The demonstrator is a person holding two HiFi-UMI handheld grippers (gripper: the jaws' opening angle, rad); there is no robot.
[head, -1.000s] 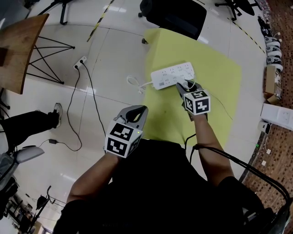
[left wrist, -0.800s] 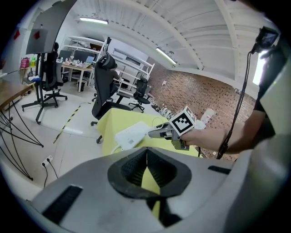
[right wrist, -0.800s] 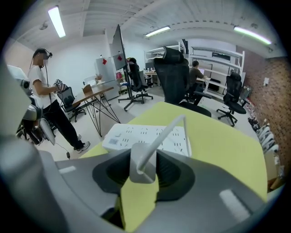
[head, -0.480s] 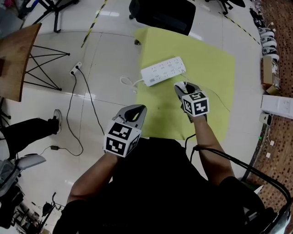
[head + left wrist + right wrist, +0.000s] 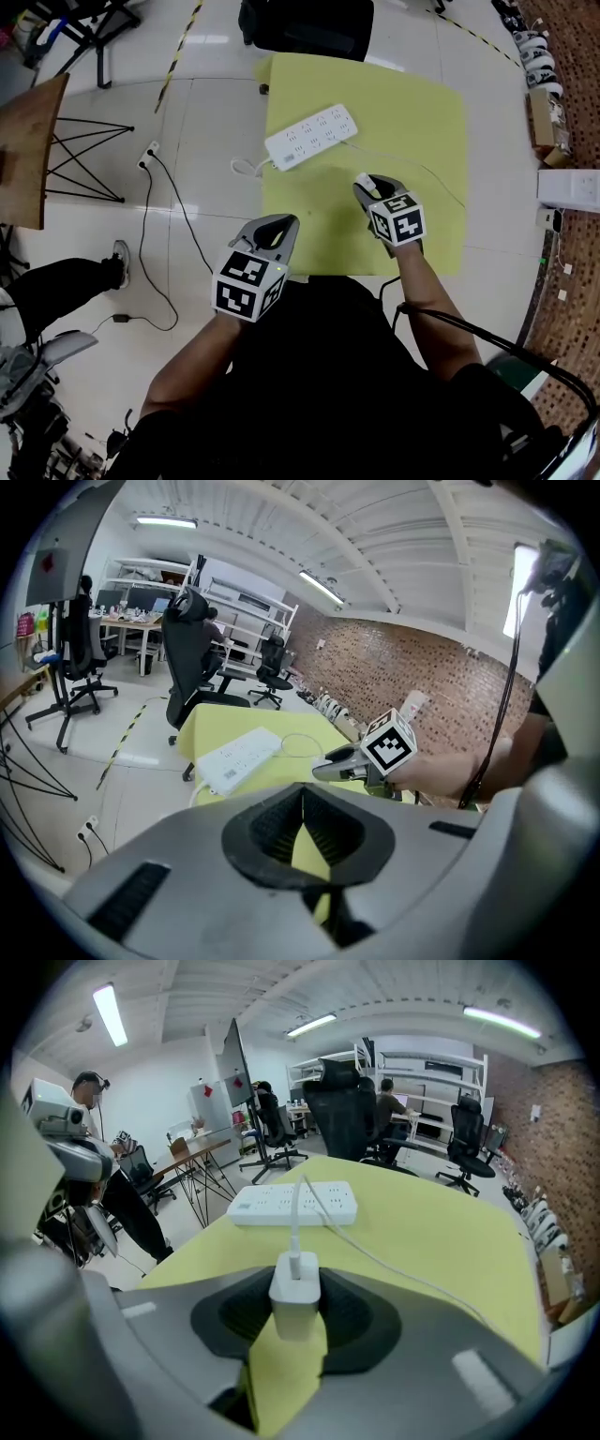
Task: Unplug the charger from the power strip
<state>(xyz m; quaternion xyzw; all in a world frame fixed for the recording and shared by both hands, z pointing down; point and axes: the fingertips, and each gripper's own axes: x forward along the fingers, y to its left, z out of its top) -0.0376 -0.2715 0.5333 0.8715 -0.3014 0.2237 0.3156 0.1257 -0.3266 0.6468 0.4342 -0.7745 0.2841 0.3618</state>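
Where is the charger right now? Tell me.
Right gripper view, centre: the charger is clamped in the right tool over the yellow mat, unplugged, with the power strip lying beyond it.

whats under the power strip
The power strip lies flat on the yellow surface, near its left edge in the head view. Nothing else shows beneath it, though the patch it covers is hidden. The charger is away from it, clamped in the right gripper.

Small white boxy plastic charger [image 5: 364, 179]: unplugged, just right of frame centre. Long white plastic power strip [image 5: 311, 137]: flat, sockets up, upper centre.
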